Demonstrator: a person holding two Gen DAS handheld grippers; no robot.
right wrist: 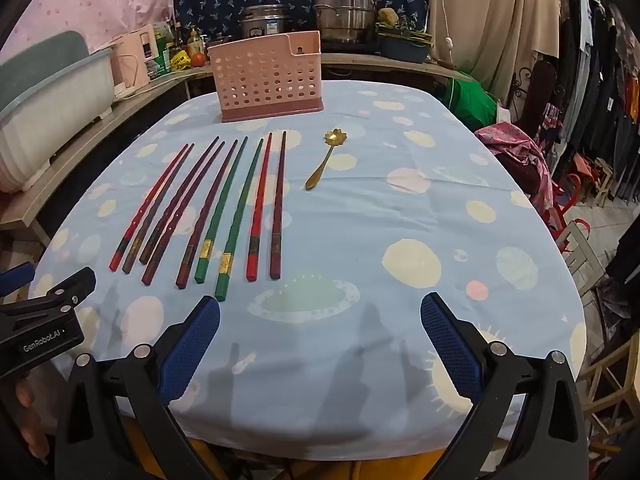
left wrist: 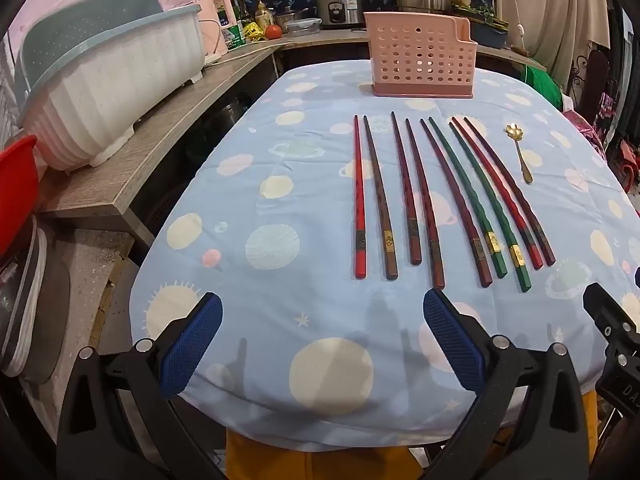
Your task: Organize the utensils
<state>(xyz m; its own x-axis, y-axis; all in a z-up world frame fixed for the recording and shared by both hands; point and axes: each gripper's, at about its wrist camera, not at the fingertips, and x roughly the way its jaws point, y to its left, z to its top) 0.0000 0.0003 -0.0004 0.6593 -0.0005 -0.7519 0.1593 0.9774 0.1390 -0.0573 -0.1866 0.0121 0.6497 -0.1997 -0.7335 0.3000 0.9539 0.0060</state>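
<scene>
Several chopsticks (left wrist: 440,196), red, brown and green, lie side by side on the blue planet-print tablecloth (left wrist: 280,208); they also show in the right wrist view (right wrist: 212,208). A small gold spoon (left wrist: 520,152) lies to their right, also seen in the right wrist view (right wrist: 322,160). A pink perforated utensil holder (left wrist: 422,60) stands upright at the far end of the table (right wrist: 270,76). My left gripper (left wrist: 322,312) is open and empty above the near edge. My right gripper (right wrist: 320,316) is open and empty, near the chopstick ends.
A white and teal dish basket (left wrist: 108,84) sits on the wooden counter (left wrist: 168,136) at left. Pots, a rice cooker (left wrist: 340,2) and bottles stand at the back. A red basin (left wrist: 16,184) is at far left. Clothes racks and chairs (right wrist: 580,200) stand right of the table.
</scene>
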